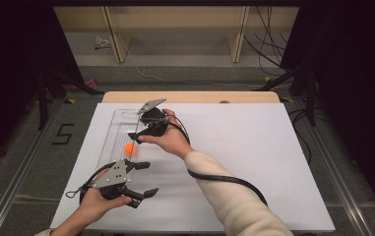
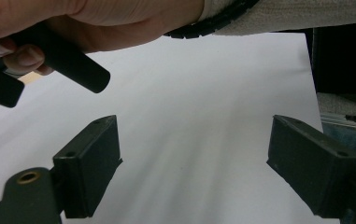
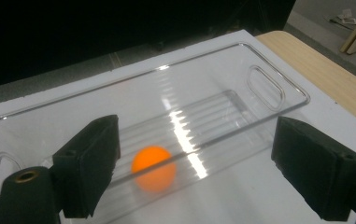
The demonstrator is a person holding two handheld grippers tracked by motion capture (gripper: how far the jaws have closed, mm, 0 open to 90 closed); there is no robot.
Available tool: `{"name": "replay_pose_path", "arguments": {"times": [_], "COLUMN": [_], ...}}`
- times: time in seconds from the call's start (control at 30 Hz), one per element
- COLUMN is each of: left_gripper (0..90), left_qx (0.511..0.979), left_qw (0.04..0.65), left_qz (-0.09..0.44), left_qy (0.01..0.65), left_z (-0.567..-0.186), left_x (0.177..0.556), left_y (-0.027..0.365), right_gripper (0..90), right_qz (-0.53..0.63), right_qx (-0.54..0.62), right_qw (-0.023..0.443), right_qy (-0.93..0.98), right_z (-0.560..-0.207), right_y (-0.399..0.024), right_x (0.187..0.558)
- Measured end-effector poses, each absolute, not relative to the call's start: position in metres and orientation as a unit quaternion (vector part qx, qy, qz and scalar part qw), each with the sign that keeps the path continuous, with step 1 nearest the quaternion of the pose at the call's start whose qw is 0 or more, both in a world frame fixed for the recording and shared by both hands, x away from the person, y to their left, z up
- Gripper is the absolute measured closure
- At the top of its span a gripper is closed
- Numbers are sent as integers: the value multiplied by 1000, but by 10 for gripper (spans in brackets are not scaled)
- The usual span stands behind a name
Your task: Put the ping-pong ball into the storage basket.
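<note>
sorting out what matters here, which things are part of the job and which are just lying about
Part of the job:
- orange ball, lying in the tray
- clear plastic tray
- right gripper, open above the ball
- left gripper, open over the white sheet

Just lying about:
- white sheet
- wooden table edge
- cables on the floor

**What I'm wearing and carrying**

My right arm wears a cream knit sleeve (image 1: 234,196). Each hand carries a black gripper, left gripper (image 1: 138,179) and right gripper (image 1: 135,138), topped by a grey three-cornered plate (image 1: 112,174). A ribbed black cable (image 1: 224,179) trails off the right one. My jaws are blocky black pads (image 3: 89,163) with small screw holes.
</note>
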State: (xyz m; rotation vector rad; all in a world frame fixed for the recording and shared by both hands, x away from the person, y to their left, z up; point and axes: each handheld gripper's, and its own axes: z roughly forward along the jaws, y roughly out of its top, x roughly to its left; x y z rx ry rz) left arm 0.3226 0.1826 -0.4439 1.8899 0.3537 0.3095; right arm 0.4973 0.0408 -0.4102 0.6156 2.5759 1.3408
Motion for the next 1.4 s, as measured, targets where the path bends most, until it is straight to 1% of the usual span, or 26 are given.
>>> {"name": "replay_pose_path", "arguments": {"times": [0.47,1.4], "left_gripper": [165,165], "left_qx": [802,802], "left_qw": [562,561], "left_qz": [132,134], "left_qy": [151,152], "left_z": [-444,-443], "left_x": [323,323], "left_y": [183,184], "right_gripper": [165,165], "right_qz": [450,441], "right_qx": [214,246], "right_qw": [95,102], "right_qy": [862,857], "right_z": [-406,-414], "right_y": [21,-30], "right_x": [494,490]}}
